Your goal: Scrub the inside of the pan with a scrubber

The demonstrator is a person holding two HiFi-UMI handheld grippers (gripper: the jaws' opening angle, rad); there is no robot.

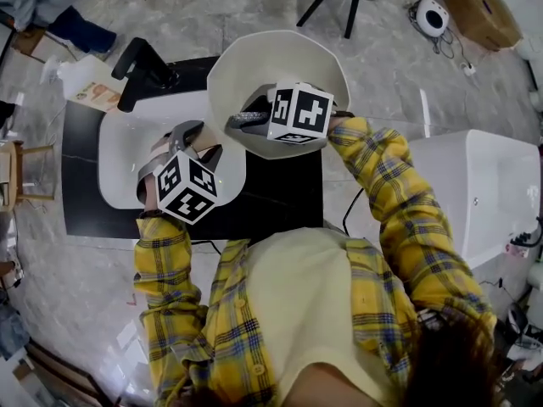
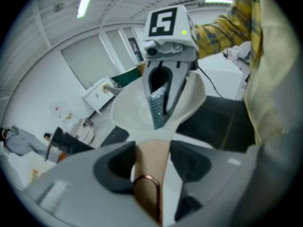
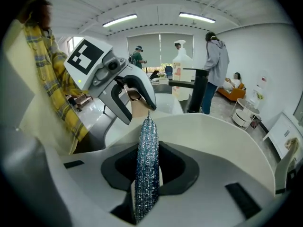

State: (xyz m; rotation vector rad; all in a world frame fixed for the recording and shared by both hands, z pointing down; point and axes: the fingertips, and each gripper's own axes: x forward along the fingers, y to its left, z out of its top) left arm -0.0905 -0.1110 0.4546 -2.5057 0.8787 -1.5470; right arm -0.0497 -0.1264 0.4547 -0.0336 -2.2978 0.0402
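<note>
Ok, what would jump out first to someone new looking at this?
The white pan stands out, held over the sink's edge by its handle in the left gripper. Next comes the glittery scrubber, clamped in the right gripper and poised over the pan's inside.

1. The pan (image 1: 254, 66) is hanging over the right end of the sink (image 1: 123, 159), with its handle (image 2: 150, 162) sitting between the left gripper's (image 1: 193, 138) jaws.
2. The right gripper (image 1: 248, 119) is reaching inside the pan, pinching the scrubber (image 3: 146, 150).
3. The faucet (image 1: 140, 68) is standing behind the sink, left of the pan.
</note>
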